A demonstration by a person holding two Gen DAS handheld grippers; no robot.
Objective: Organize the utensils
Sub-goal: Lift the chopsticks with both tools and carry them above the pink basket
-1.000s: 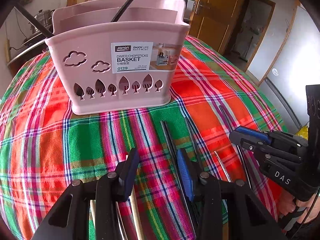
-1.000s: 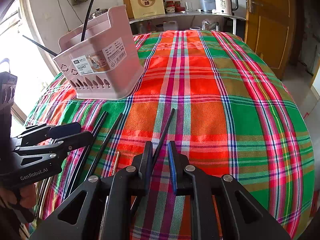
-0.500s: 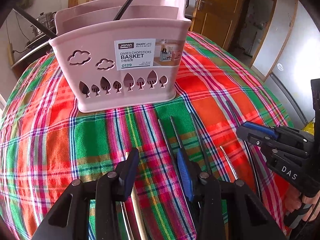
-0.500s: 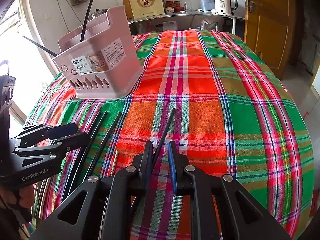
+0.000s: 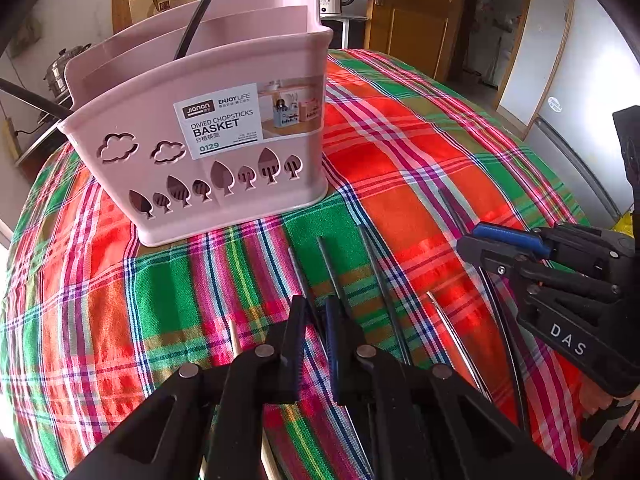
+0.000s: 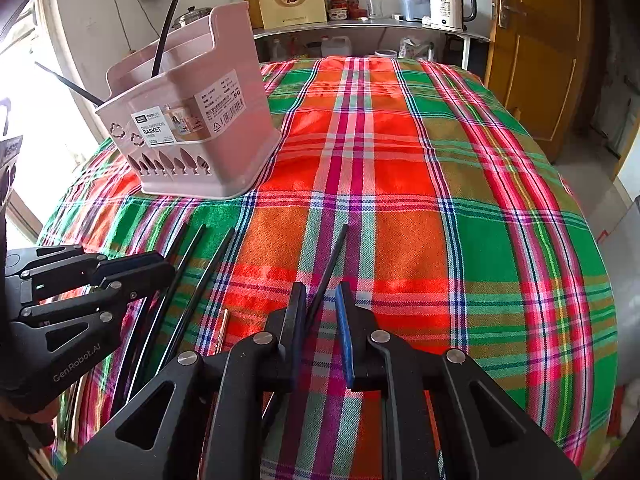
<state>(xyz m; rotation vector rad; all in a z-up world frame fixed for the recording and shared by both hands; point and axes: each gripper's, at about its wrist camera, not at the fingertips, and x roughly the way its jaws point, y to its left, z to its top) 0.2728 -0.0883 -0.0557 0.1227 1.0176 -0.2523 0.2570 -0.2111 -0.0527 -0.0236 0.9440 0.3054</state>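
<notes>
With two black chopsticks point(image 5: 200, 8) already standing in the pink plastic divided basket point(image 5: 208, 136), the sorting on the table draped in a red, green and orange plaid cloth point(image 6: 400, 184) looked barely begun. The basket stood at the far left of the table, its label facing the cameras.

The left tool point(image 5: 316, 316) had just been closing, and its jaws sat nearly together around the near end of a thin black chopstick point(image 5: 298, 268) lying flat on the cloth; the pads appeared to pinch it, though the exact contact was hard to see. Just beside it lay two more dark chopsticks point(image 5: 380, 268) and a slim metal-coloured utensil handle point(image 5: 452, 328), all pointing towards the basket and none of them lifted.

The right tool point(image 6: 320, 300) hovered low over a separate black chopstick point(image 6: 332, 264) further right on the table. Its jaws were narrow but not together: the stick ran up between them, close against the left pad, with daylight visible on the blue-padded side, so it could not be told for certain whether the stick was gripped.

By this evidence, most of the job remained: at least four loose chopsticks and the metal pieces near the table's front edge were yet to go into the basket's compartments, and neither tool had raised anything off the cloth.
</notes>
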